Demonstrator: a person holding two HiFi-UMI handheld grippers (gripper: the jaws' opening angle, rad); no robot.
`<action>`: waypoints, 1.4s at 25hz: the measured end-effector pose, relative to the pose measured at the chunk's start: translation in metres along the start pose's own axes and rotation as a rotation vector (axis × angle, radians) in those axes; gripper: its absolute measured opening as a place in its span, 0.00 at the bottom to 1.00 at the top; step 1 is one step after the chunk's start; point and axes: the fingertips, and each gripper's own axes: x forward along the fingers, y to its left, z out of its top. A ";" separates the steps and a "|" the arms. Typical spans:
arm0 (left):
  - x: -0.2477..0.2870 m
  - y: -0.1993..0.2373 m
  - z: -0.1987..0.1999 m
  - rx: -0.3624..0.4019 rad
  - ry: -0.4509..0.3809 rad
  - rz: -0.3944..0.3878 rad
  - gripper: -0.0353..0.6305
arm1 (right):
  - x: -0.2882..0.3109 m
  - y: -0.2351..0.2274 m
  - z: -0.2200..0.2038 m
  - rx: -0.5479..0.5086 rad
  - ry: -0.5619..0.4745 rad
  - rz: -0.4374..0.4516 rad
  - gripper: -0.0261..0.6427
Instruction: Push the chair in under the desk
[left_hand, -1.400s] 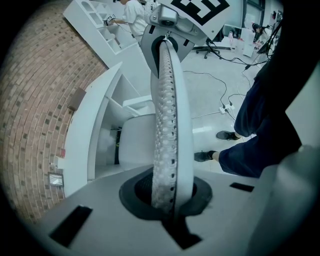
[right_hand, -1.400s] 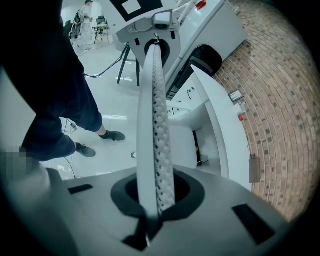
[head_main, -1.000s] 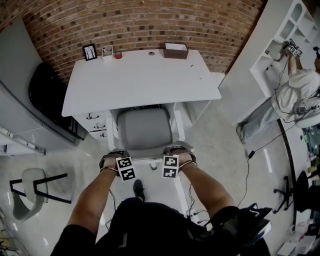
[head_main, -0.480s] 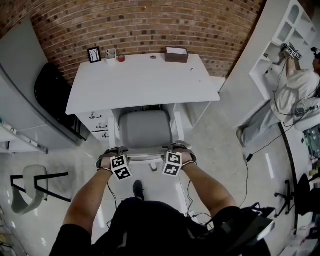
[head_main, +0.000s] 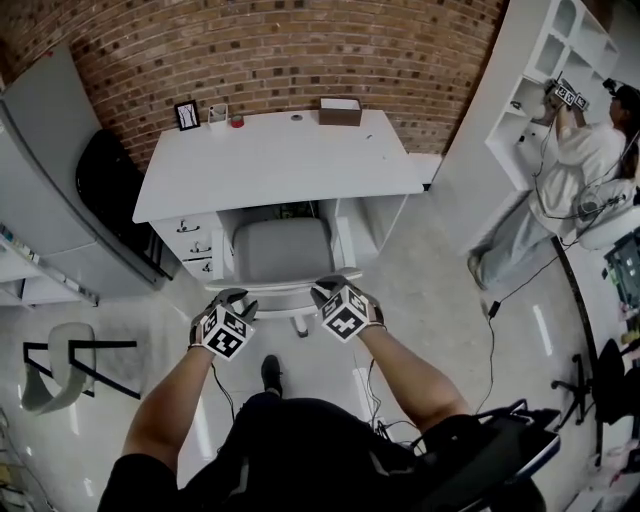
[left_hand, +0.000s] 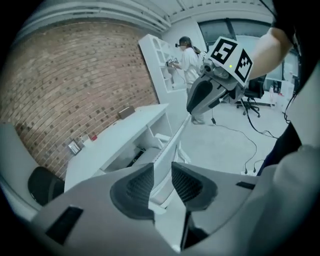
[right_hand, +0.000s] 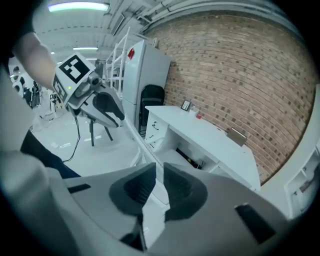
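Under the worktop (head_main: 275, 165), the chair (head_main: 280, 250) seems pushed fully in.
Clear of it hang the left gripper (left_hand: 162, 170) and right gripper (right_hand: 159, 167), empty jaws ajar, just narrowing.

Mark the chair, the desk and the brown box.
chair (head_main: 280, 250): head view, on the grey seat.
desk (head_main: 275, 165): head view, on the bare white top.
brown box (head_main: 341, 117): head view, on its front wall.

An office-like lab — white desk (head_main: 280, 165) against a brick wall (head_main: 280, 50), shelving (head_main: 545, 90), floor cables (head_main: 520, 285).
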 end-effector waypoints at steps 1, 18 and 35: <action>-0.006 -0.007 0.003 -0.032 -0.031 0.011 0.21 | -0.008 0.002 -0.001 0.010 -0.015 -0.011 0.11; -0.178 -0.059 0.041 -0.504 -0.469 0.178 0.06 | -0.144 0.025 0.044 0.312 -0.395 -0.079 0.05; -0.275 0.028 0.072 -0.441 -0.635 0.275 0.06 | -0.176 0.035 0.114 0.447 -0.476 -0.284 0.05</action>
